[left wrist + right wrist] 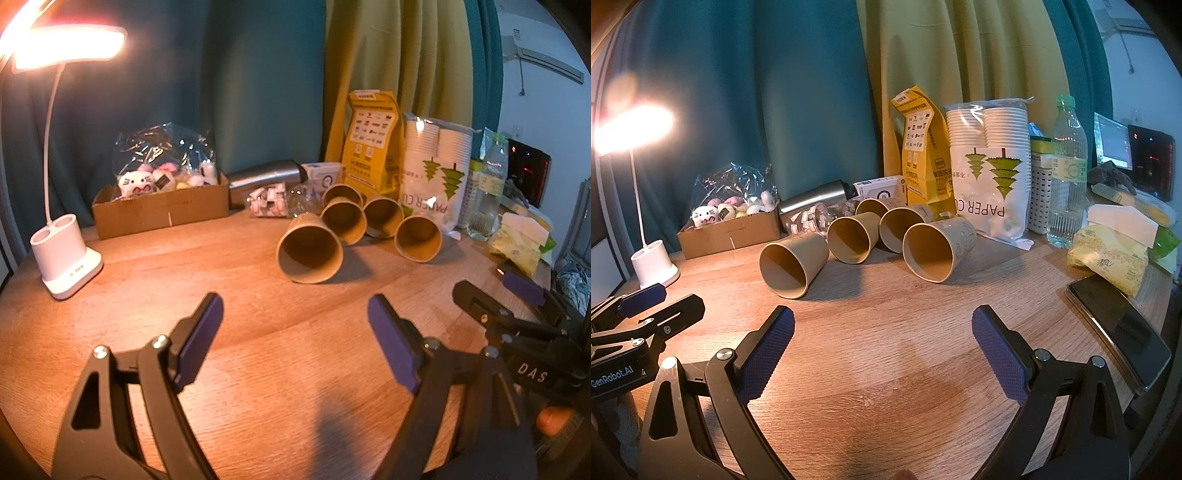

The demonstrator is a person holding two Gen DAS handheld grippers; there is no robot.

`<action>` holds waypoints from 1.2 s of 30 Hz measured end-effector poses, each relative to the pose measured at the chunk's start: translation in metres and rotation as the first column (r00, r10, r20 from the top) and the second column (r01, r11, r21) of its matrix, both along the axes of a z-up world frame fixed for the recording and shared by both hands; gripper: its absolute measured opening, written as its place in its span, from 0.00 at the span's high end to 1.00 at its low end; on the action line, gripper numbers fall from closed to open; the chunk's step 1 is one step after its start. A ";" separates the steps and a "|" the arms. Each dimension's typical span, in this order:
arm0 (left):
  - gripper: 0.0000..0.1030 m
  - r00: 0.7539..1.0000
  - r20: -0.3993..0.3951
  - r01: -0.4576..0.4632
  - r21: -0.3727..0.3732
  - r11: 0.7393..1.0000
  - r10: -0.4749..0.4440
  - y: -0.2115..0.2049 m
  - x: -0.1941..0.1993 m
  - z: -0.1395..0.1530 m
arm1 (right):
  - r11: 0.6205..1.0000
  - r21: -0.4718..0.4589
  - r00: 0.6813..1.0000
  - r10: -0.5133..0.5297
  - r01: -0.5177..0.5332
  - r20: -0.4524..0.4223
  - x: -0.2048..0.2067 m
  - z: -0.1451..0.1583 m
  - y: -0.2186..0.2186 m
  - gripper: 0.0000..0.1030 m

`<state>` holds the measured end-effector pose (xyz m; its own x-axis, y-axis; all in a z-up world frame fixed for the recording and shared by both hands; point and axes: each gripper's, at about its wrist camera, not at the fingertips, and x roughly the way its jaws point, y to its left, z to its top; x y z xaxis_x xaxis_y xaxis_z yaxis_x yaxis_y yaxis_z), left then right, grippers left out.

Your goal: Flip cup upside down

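Right wrist: wooden table [886, 350], curtains [960, 74].

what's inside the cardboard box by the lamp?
The cardboard box holds small plush toys in a clear plastic bag: a white cat face, pink and white ones behind. The box wall and crinkled plastic hide whatever lies lower down.

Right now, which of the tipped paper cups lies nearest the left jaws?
The leftmost paper cup, lying alone in front of the cluster, mouth toward the open left gripper; the other cups lie behind it.
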<state>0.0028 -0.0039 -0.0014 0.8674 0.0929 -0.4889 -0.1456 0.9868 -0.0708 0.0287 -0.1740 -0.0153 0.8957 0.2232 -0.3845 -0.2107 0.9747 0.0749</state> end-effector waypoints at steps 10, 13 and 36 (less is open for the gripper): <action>0.20 1.000 -0.001 -0.001 -0.001 1.000 0.001 0.001 0.000 0.000 | 1.000 -0.001 1.000 0.000 0.000 0.000 0.000 0.000 0.000 0.04; 0.20 1.000 0.000 0.000 -0.001 1.000 0.000 0.001 0.000 0.000 | 1.000 0.000 1.000 0.000 0.000 0.000 0.000 0.000 0.000 0.04; 0.20 1.000 -0.003 0.000 0.001 1.000 0.000 0.003 0.000 0.000 | 1.000 -0.002 1.000 0.000 0.000 0.001 0.001 -0.001 0.001 0.04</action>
<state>0.0033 -0.0011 -0.0012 0.8659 0.0930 -0.4916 -0.1456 0.9869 -0.0698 0.0295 -0.1732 -0.0163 0.8960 0.2225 -0.3843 -0.2110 0.9748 0.0723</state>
